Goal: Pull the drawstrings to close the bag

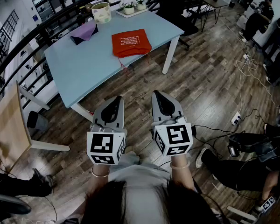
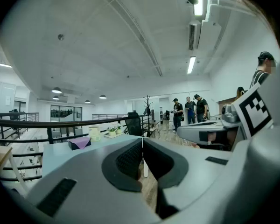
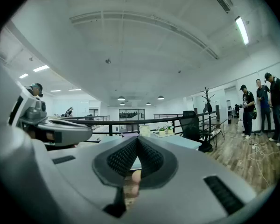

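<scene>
Pale blue table (image 1: 84,66) stands well ahead of us. The red bag (image 1: 131,42) lies flat on it, untouched. Left gripper (image 1: 115,99) and right gripper (image 1: 158,94) are held near the body, jaws together, nothing between them. Step: approach, not begun. Next, we judge: move in, open both, locate the drawstrings, which are too small to make out from here.

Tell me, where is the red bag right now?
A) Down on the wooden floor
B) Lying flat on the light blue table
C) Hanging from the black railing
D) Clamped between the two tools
B: the red bag lies flat on the light blue table, near its right-hand end, with nothing touching it.
</scene>
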A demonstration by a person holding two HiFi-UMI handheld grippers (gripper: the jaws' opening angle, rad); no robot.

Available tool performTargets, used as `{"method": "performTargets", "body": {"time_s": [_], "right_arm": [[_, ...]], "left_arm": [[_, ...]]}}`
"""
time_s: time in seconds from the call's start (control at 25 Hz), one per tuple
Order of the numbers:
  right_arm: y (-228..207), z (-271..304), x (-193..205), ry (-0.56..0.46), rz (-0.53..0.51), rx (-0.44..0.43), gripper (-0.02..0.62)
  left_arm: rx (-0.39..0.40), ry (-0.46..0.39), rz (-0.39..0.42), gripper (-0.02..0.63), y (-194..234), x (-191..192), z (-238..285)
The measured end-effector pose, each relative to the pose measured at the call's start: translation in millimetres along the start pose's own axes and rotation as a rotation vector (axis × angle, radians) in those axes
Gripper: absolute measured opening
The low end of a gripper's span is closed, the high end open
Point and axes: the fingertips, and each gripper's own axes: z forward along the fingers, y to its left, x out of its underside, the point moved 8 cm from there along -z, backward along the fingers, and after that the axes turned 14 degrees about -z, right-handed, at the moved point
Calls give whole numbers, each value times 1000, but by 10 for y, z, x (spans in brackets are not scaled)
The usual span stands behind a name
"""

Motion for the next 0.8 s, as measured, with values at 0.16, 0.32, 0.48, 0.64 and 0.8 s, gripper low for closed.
{"method": "performTargets", "body": {"time_s": [0.16, 0.32, 0.48, 0.64, 0.8], "right_arm": [[102, 130, -36, 7, -6, 4, 26], [192, 295, -59, 1, 16, 17, 26], [265, 502, -68, 18, 26, 41, 26], [314, 667, -111, 21, 28, 69, 26], [348, 798, -137, 28, 29, 80, 26]], "left_arm": [[-4, 9, -10, 20, 207, -33, 28], [6, 15, -16, 20, 455, -65, 101], [28, 21, -24, 20, 713, -102, 198], [56, 27, -32, 20, 933, -144, 298], [86, 43, -47, 21, 1080, -158, 387]]}}
